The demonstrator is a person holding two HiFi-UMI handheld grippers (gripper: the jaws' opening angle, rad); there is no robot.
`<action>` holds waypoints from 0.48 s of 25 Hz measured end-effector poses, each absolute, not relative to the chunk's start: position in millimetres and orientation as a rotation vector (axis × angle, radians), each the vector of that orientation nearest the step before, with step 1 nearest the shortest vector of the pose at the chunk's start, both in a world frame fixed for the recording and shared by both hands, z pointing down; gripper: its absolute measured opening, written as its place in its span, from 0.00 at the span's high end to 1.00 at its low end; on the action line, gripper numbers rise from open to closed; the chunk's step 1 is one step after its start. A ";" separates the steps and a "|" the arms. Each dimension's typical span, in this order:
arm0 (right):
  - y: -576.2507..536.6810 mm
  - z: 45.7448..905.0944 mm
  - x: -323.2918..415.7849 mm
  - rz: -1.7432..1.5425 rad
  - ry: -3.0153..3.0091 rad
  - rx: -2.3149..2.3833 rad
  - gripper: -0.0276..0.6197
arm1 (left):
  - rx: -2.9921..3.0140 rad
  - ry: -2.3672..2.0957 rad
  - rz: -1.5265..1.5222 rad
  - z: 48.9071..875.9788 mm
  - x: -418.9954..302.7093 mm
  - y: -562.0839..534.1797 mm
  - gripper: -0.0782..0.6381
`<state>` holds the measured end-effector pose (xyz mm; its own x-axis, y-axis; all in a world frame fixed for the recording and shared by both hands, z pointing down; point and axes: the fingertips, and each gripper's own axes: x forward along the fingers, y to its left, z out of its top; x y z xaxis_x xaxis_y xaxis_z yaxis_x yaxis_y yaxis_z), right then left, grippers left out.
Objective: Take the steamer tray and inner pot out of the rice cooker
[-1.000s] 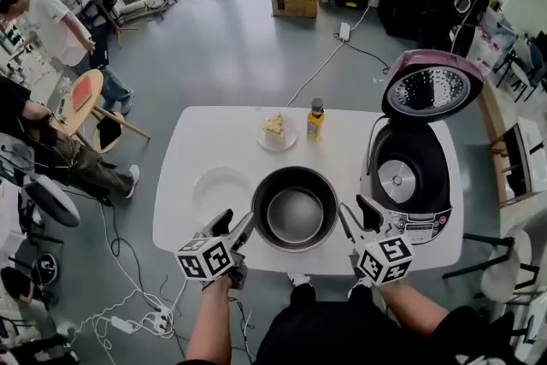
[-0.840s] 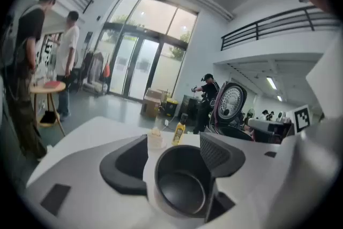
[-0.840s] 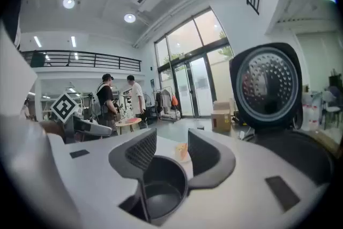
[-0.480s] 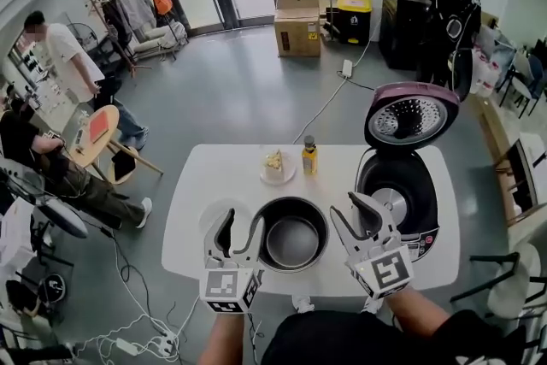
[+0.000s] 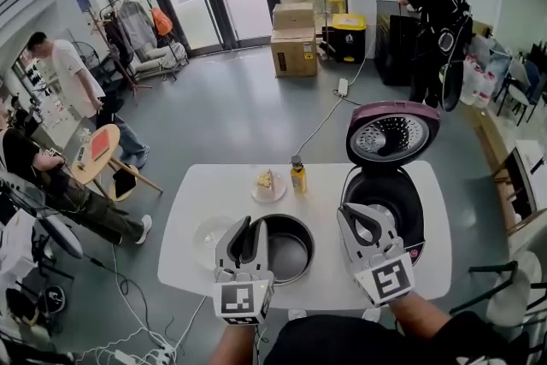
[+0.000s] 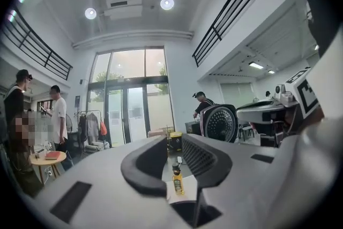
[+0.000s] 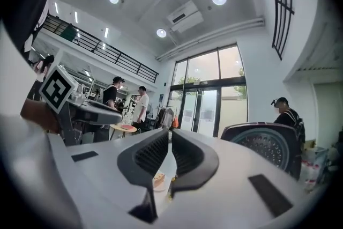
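Note:
The dark inner pot [image 5: 289, 252] stands on the white table [image 5: 197, 205], out of the cooker. Left of it lies the white steamer tray [image 5: 209, 233]. At the right the rice cooker [image 5: 389, 194] is empty, its pink lid [image 5: 391, 135] up. My left gripper [image 5: 245, 228] hovers above the pot's left rim. Its jaws have just been closing and show a narrow gap with nothing in it [image 6: 172, 139]. My right gripper [image 5: 355, 214] hangs in front of the cooker. Its jaws have just closed, pads together on nothing [image 7: 170, 134].
A yellow bottle [image 5: 297, 175] and a plate with cake [image 5: 268, 182] stand at the table's far side. Several people are around the room; one stands behind the cooker [image 5: 436, 4]. Cardboard boxes [image 5: 293, 38] sit by the glass doors.
Both grippers have risen from the table's front edge toward the camera, and both have rolled. The jaws of each have narrowed. The pot and tray have stayed where they were.

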<state>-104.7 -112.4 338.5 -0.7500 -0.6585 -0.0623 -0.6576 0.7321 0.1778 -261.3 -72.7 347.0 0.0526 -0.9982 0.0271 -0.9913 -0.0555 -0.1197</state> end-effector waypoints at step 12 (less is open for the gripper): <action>-131.0 333.8 -76.4 -0.394 -2.872 1.146 0.96 | -2.269 2.079 -0.126 341.7 -221.7 -86.8 0.90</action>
<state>-76.4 -131.0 333.8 -0.7293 -0.6805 -0.0709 -0.6745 0.6977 0.2415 -221.7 -86.8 341.7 0.0863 -0.9961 0.0190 -0.9911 -0.0878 -0.1002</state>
